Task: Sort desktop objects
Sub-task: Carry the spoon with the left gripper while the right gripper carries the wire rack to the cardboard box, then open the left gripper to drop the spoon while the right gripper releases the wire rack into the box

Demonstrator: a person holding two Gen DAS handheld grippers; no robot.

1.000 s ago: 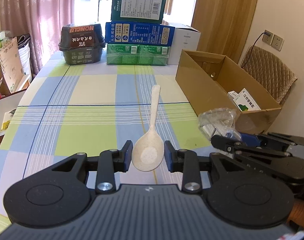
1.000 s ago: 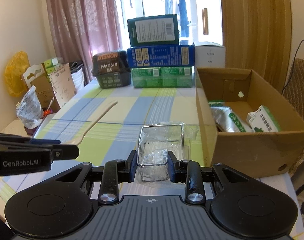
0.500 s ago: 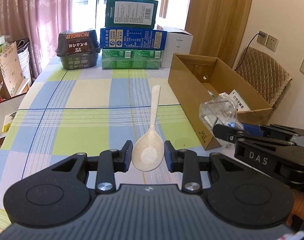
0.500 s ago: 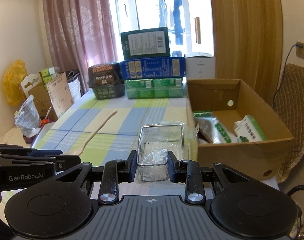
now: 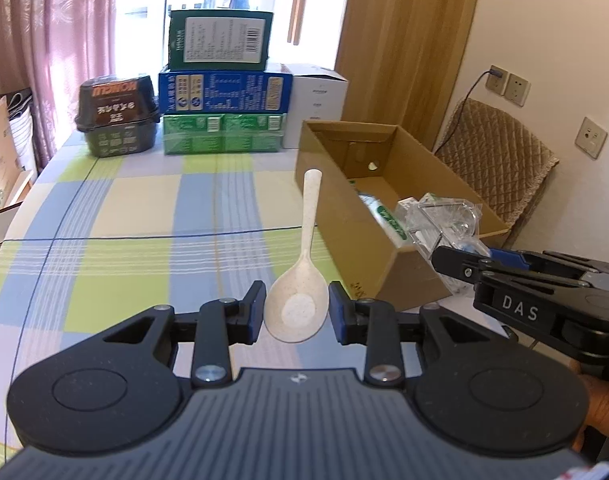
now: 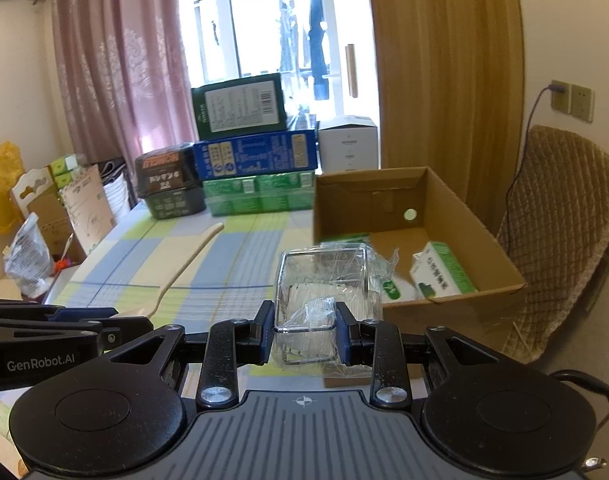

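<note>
My left gripper [image 5: 295, 313] is shut on the bowl of a cream plastic spoon [image 5: 304, 264], whose handle points away above the checked table. My right gripper [image 6: 304, 330] is shut on a clear plastic container [image 6: 324, 280] wrapped in crinkled film, held above the near edge of the open cardboard box [image 6: 456, 216]. In the left wrist view the same container [image 5: 440, 220] hangs over the cardboard box [image 5: 344, 216] with the right gripper [image 5: 456, 258] behind it. The spoon [image 6: 184, 272] also shows at the left of the right wrist view.
Inside the box lie a green-and-white carton [image 6: 440, 276] and a packet [image 5: 384, 216]. Stacked boxes [image 5: 224, 92] and a dark food tub [image 5: 118, 116] line the table's far edge. A padded chair [image 6: 564, 232] stands right of the box. Bags and cartons [image 6: 44, 208] sit left of the table.
Both grippers have risen and moved toward the cardboard box, carrying the spoon and the clear container. The container went from over the table beside the box to above the box's near edge.
</note>
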